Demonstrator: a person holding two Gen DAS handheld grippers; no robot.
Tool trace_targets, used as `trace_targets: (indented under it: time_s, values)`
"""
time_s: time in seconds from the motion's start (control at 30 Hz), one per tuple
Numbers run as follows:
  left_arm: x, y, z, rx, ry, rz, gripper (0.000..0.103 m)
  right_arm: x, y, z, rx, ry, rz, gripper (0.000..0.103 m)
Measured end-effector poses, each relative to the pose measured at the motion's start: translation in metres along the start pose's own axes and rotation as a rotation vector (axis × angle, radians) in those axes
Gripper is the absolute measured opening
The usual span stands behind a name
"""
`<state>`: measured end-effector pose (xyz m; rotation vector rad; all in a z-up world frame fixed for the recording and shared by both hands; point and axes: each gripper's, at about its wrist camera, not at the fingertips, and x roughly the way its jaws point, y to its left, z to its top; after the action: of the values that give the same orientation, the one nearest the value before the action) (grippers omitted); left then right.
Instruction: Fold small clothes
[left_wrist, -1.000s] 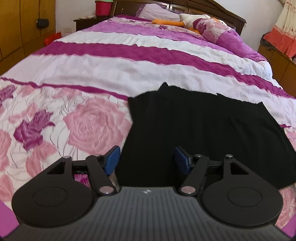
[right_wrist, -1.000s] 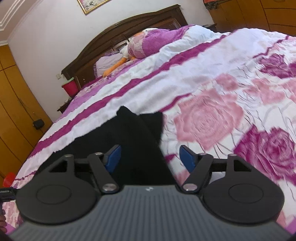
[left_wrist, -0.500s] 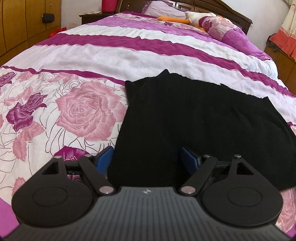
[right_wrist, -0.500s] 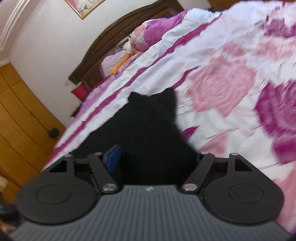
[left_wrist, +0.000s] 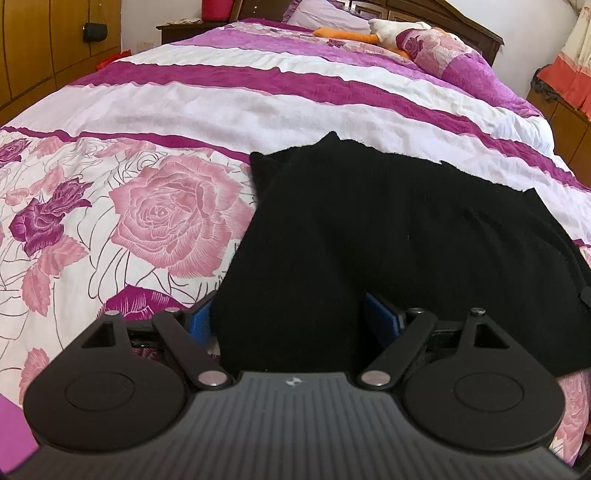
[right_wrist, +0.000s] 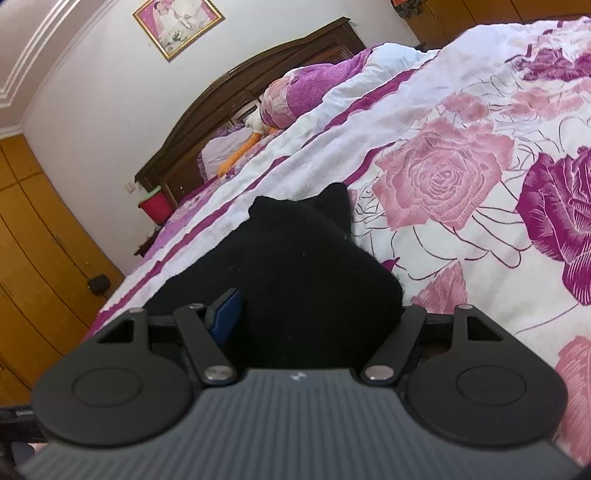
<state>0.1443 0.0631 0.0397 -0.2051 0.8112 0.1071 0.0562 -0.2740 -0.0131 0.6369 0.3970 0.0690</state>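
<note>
rose-print bedspread (left_wrist: 159, 221), black knit garment (left_wrist: 388, 236) lying flat, rumpled

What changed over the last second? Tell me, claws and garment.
The left claw spread its jaws wider and closed in on the black garment, whose near edge now lies between them. The right claw dropped onto the garment's corner, and cloth now hides one side of it. Neither visibly grips it. The garment stayed flat on the bedspread.

Bright daylight, fisheye warp, sharp pics.
</note>
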Motion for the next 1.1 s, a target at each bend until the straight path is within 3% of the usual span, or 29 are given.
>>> trace_targets:
  time_s: [0.53,0.67,0.77,0.83,0.87,1.1]
  values:
    - [-0.002,-0.004,-0.006,0.021,-0.017,0.024,0.088,0.002,0.001,-0.002,-0.003,0.003,0.001,0.071]
    - [-0.004,-0.002,-0.006,0.015,-0.016,0.022,0.088,0.003,-0.005,0.004,0.095,-0.020,0.036,0.071]
    - [-0.007,0.000,-0.008,-0.004,-0.020,0.017,0.088,0.009,-0.014,0.007,0.199,-0.059,0.051,0.054]
    - [-0.010,0.002,-0.008,-0.018,-0.021,0.008,0.088,0.014,-0.018,0.007,0.239,-0.063,0.031,0.022]
    - [-0.011,0.003,-0.008,-0.023,-0.017,0.004,0.088,0.016,-0.021,0.007,0.259,-0.059,0.021,0.017]
    - [-0.022,0.008,-0.009,-0.051,-0.003,-0.013,0.088,0.012,-0.024,0.014,0.311,-0.065,0.067,0.013]
